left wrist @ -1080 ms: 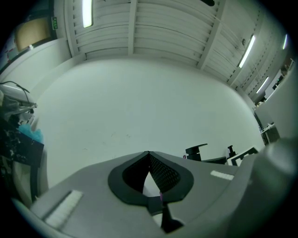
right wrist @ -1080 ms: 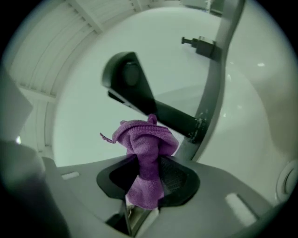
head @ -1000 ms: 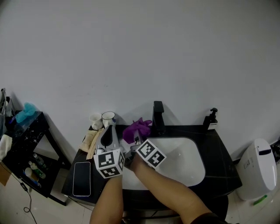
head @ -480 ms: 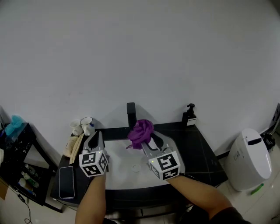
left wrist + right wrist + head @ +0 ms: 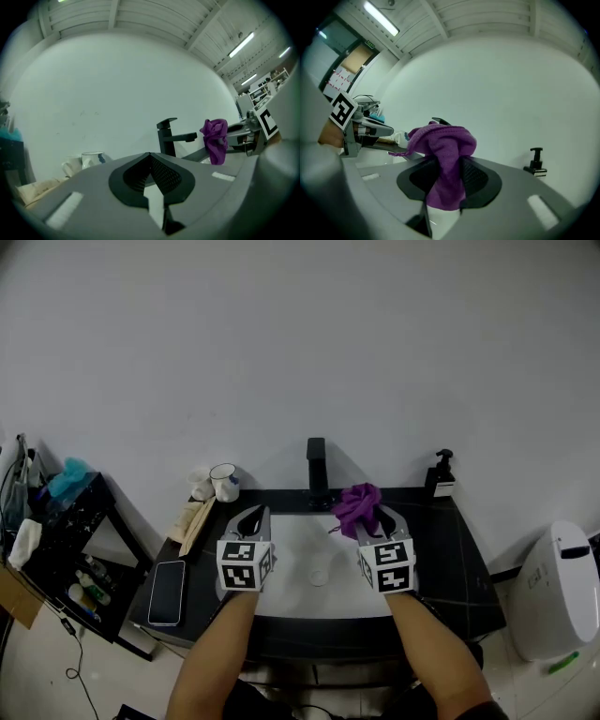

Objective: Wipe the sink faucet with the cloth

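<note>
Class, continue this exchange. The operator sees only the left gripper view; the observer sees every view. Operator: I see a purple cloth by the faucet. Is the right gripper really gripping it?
Observer: Yes. In the right gripper view the right gripper has its jaws shut on the cloth, which bunches above them.
Operator: Is anything right of the faucet?
Observer: A pump bottle stands at the back right of the counter.
Operator: And on the counter left of the sink?
Observer: A phone lies flat near the front edge.
</note>
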`<control>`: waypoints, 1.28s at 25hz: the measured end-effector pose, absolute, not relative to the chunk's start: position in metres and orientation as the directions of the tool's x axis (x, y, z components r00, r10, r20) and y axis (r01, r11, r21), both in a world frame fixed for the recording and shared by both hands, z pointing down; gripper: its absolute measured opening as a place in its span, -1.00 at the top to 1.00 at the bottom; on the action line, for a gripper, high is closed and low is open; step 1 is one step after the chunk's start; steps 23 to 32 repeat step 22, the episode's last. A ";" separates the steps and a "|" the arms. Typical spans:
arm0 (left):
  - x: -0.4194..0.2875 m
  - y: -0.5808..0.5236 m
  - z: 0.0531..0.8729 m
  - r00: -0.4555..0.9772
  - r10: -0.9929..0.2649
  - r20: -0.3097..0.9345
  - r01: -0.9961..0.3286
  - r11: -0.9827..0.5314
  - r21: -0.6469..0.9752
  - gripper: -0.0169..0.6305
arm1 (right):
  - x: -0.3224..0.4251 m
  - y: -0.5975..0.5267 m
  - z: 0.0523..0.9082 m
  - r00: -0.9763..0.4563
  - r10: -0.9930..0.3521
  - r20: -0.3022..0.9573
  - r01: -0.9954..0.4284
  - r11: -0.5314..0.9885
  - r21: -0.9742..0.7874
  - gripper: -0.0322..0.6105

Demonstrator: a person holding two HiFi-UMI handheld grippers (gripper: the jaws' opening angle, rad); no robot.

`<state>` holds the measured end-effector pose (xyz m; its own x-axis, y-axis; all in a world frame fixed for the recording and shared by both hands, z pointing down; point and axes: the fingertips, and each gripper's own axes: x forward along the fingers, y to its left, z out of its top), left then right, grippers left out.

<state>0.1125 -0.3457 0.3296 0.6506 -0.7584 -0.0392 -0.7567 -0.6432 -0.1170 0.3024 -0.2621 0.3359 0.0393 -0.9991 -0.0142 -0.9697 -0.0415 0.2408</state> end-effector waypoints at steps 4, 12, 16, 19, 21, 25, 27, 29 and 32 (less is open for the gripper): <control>0.127 -0.338 0.335 0.681 -0.732 -0.005 -0.719 -0.667 -0.194 0.90 | 0.298 -0.260 0.335 0.017 -1.000 -0.008 -0.973 -0.019 0.230 0.46; 0.127 -0.339 0.334 0.683 -0.730 -0.010 -0.719 -0.669 -0.189 0.90 | 0.288 -0.256 0.328 -0.026 -0.999 -0.034 -0.966 0.016 0.259 0.47; 0.125 -0.340 0.333 0.680 -0.733 -0.013 -0.724 -0.668 -0.172 0.90 | 0.283 -0.257 0.326 -0.047 -0.998 -0.039 -0.964 0.035 0.263 0.47; 0.125 -0.340 0.333 0.680 -0.733 -0.014 -0.723 -0.669 -0.172 0.90 | 0.283 -0.258 0.328 -0.050 -0.998 -0.037 -0.963 0.038 0.268 0.47; 0.125 -0.339 0.333 0.682 -0.732 -0.014 -0.722 -0.670 -0.173 0.90 | 0.283 -0.259 0.330 -0.050 -0.998 -0.034 -0.963 0.039 0.268 0.47; 0.125 -0.339 0.333 0.682 -0.731 -0.014 -0.722 -0.670 -0.173 0.90 | 0.284 -0.259 0.330 -0.050 -0.998 -0.032 -0.963 0.040 0.267 0.47; 0.125 -0.339 0.333 0.682 -0.731 -0.014 -0.722 -0.670 -0.173 0.90 | 0.284 -0.259 0.330 -0.050 -0.998 -0.032 -0.963 0.040 0.267 0.47; 0.125 -0.339 0.333 0.682 -0.731 -0.014 -0.722 -0.670 -0.173 0.90 | 0.284 -0.259 0.330 -0.050 -0.998 -0.032 -0.963 0.040 0.267 0.47; 0.125 -0.339 0.333 0.682 -0.731 -0.014 -0.722 -0.670 -0.173 0.90 | 0.284 -0.259 0.330 -0.050 -0.998 -0.032 -0.963 0.040 0.267 0.47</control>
